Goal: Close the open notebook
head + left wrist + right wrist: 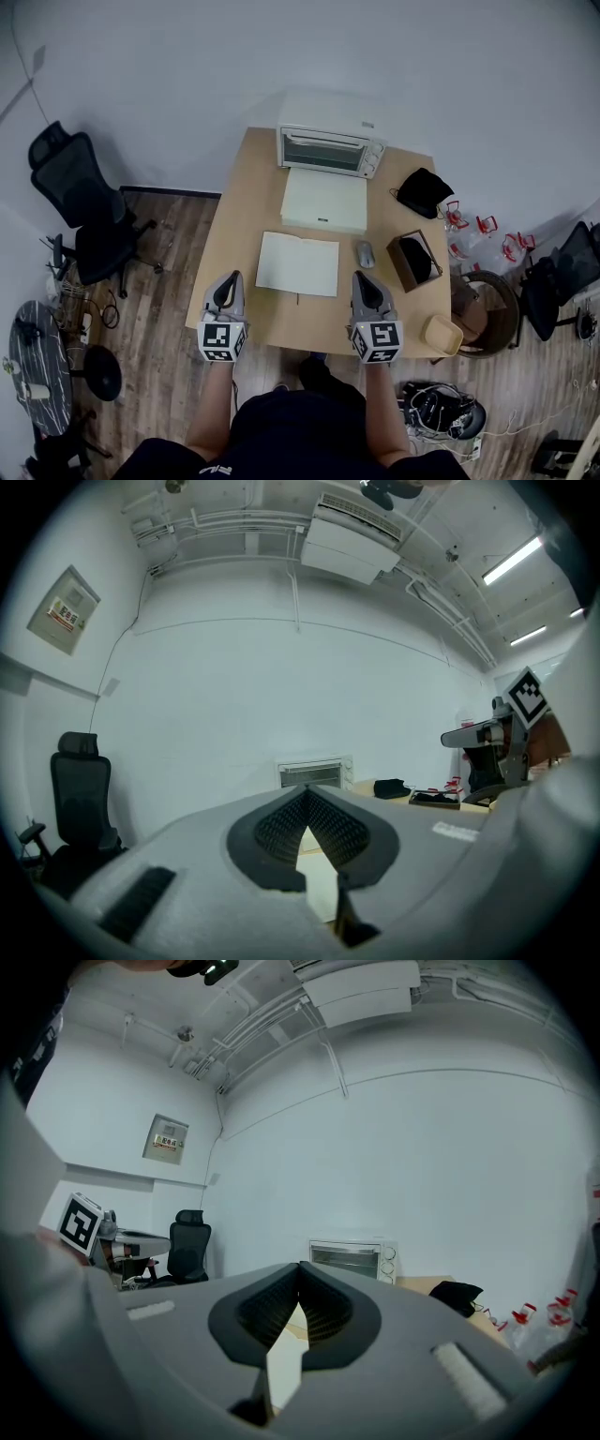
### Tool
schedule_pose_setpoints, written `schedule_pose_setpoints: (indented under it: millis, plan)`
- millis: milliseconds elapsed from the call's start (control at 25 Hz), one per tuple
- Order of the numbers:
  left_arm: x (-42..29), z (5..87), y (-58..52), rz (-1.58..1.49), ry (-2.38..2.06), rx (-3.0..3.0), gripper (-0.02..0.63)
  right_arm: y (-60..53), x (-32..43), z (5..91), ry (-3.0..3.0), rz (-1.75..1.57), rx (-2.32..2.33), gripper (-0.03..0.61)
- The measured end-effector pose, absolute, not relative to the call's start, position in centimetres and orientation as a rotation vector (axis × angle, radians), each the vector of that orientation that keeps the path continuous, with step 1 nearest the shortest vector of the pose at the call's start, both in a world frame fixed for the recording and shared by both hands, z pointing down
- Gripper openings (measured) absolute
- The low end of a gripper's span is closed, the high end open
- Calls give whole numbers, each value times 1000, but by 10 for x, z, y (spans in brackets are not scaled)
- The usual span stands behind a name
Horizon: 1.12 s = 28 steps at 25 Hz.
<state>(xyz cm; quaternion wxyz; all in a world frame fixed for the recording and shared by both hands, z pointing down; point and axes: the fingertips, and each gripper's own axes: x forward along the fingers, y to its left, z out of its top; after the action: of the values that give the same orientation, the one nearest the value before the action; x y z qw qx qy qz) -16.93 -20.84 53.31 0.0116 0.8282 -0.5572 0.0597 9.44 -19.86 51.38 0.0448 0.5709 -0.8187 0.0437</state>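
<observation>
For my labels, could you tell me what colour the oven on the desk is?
The oven is white with a dark door; clearest in the head view.

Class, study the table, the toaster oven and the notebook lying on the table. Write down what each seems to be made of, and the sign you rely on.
Table: probably wood or wood-look laminate; even, matt, light tan top.
Toaster oven: apparently painted metal, white and smooth, with a darker, glass-like door.
Notebook: paper; plain, matt white pages lying flat.
</observation>
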Motion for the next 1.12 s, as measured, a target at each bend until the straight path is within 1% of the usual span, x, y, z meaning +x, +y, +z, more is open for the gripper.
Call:
schedule_pose_setpoints:
  millis: [200,600,1120]
  plan:
    - [-168,539,-219,197,-1731,2586,-9,-207,91,516,-2472,73,1731,8]
    - [-181,582,-251,232,-1665,2425,-8,-221,91,525,-2484,138,1724,8]
    - [-183,656,-273,424,-1548,2321,-5,-232,94,531,-2485,166,1720,8]
